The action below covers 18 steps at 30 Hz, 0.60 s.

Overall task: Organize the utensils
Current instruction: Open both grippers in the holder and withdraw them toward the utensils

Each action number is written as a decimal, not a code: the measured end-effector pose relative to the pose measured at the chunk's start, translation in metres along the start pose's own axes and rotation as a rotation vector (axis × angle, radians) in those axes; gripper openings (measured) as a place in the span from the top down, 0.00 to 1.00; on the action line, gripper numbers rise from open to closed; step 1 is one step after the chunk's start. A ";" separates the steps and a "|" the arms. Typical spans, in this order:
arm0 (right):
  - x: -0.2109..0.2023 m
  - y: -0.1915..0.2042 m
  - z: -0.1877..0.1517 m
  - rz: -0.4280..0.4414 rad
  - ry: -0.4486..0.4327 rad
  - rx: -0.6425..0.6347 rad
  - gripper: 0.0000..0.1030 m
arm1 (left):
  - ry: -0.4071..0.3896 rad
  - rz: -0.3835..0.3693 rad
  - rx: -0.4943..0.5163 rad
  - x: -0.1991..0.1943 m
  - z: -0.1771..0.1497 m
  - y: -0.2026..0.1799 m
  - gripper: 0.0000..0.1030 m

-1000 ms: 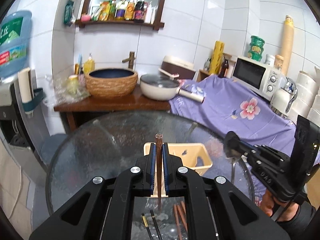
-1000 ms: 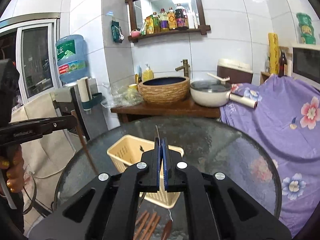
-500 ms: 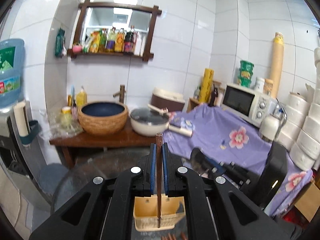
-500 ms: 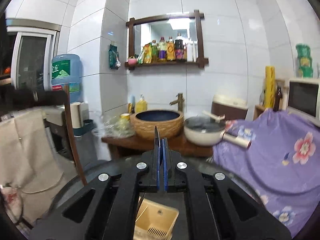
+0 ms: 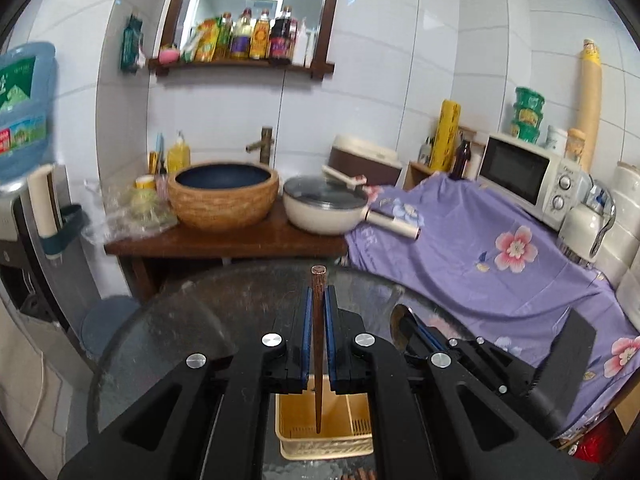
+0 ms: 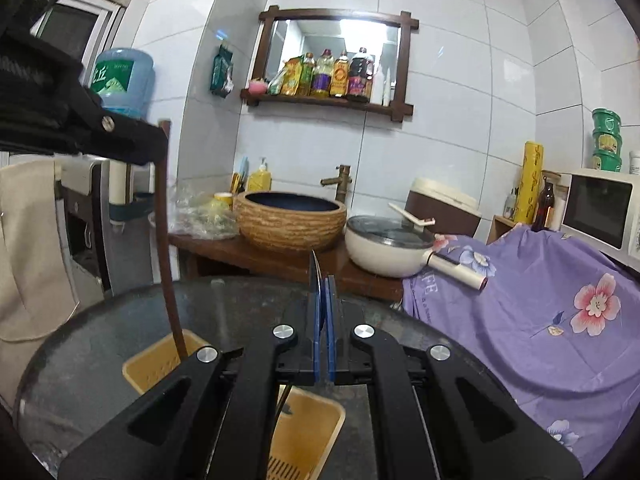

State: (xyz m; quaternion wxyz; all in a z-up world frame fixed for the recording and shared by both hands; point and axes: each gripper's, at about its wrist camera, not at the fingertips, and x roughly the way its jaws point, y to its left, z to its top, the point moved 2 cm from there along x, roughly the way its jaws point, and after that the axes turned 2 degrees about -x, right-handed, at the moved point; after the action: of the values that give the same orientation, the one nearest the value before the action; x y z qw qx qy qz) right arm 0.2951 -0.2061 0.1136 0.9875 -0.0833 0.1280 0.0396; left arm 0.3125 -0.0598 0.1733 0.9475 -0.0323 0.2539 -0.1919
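Observation:
My left gripper (image 5: 318,300) is shut on a brown wooden chopstick (image 5: 318,344), held upright with its tip down inside the yellow utensil basket (image 5: 296,436) on the glass table. In the right wrist view that chopstick (image 6: 166,248) also reaches into the basket (image 6: 152,364). My right gripper (image 6: 323,292) is shut on a thin dark-handled spoon (image 6: 315,276); its bowl (image 5: 402,318) shows in the left wrist view, just right of the left gripper. Its handle hangs down toward the basket.
A round glass table (image 5: 168,340) holds the basket. More brown chopsticks (image 5: 362,474) lie on it near the front. Behind stand a wooden counter with a wicker basin (image 5: 223,196) and a white pan (image 5: 326,210). A purple flowered cloth (image 5: 500,256) lies at the right.
Both grippers tilted back down from facing the wall, toward the table. The chopstick's tip has gone down into the basket. The right gripper with the spoon has come closer above the basket.

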 end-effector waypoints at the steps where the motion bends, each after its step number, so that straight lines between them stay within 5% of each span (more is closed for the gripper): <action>1: 0.001 0.002 -0.005 0.010 0.013 -0.004 0.97 | 0.015 0.001 -0.002 0.005 -0.006 0.002 0.94; 14: -0.006 0.013 -0.042 0.085 0.120 -0.032 0.97 | 0.124 0.004 -0.002 0.035 -0.053 0.013 0.97; 16: -0.011 0.010 -0.044 0.095 0.137 -0.012 0.96 | 0.125 -0.001 -0.005 0.031 -0.055 0.015 0.95; 18: -0.016 0.007 -0.048 0.106 0.171 0.014 0.85 | 0.118 -0.007 -0.005 0.025 -0.058 0.018 0.78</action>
State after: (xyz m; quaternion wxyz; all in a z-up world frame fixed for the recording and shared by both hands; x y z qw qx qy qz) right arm 0.2668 -0.2088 0.0712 0.9700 -0.0728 0.2161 0.0839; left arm 0.3099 -0.0505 0.1084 0.9300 -0.0244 0.3099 -0.1963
